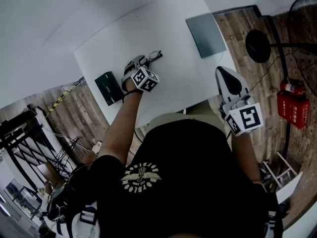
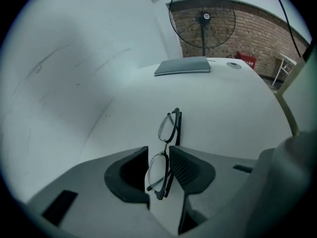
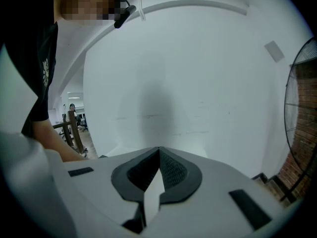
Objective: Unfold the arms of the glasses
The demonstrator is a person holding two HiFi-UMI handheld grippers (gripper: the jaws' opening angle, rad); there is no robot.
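At the far left edge of the matte white surface [image 1: 173, 24] I see a dark green rectangular case [image 1: 106, 87]. Next come my left tongs [image 2: 158, 148], smooth grey shells with ribbed dark pads, spread wide. The thin black-rimmed glasses [image 2: 169, 125] sit on the surface with one lens in the gap between the pads, arms folded against the frame, unpinched. Further right lies a flat grey rectangular slab [image 1: 205, 33]. My right tongs [image 3: 159, 150] are pressed together on nothing, near the surface's right edge, above plank flooring [image 1: 237, 29].
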